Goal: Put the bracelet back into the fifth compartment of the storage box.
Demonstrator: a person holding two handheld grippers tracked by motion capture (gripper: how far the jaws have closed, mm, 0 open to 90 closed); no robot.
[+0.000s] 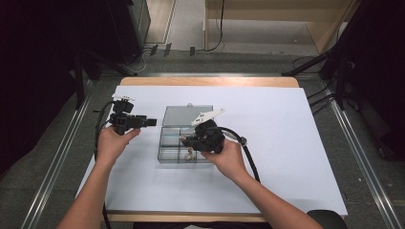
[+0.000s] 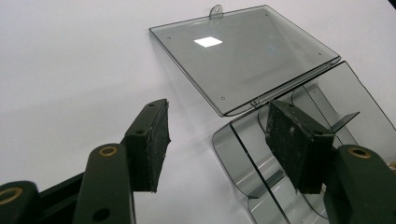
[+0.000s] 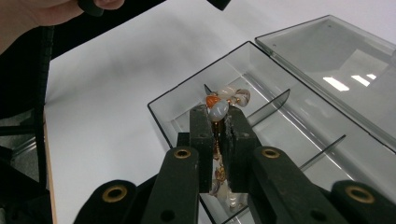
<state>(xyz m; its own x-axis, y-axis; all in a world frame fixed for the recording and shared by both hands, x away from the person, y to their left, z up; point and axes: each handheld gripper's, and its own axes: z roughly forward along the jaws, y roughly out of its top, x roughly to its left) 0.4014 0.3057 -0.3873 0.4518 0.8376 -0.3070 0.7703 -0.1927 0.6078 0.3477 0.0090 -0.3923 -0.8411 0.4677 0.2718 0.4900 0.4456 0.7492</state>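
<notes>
A clear plastic compartment box (image 1: 168, 143) sits mid-table, its lid (image 1: 187, 116) folded flat behind it. My right gripper (image 1: 184, 140) hangs over the box's front part, shut on a string of orange and pale beads (image 3: 218, 110). The string dangles between the jaws toward a front compartment (image 3: 187, 116), and its lower beads (image 1: 189, 153) show inside the box. My left gripper (image 1: 152, 122) is held just left of the box, pointing at it. In the left gripper view its jaws stand wide apart with nothing between them (image 2: 217, 140), with the lid (image 2: 243, 56) and the box wall (image 2: 243, 154) beyond.
The box rests on a white sheet (image 1: 286, 143) covering a wooden table. Thin dividers (image 3: 275, 105) split the box into compartments. A black cable (image 1: 248, 152) trails from the right gripper toward the front edge. The left hand (image 3: 32, 14) shows in the right gripper view.
</notes>
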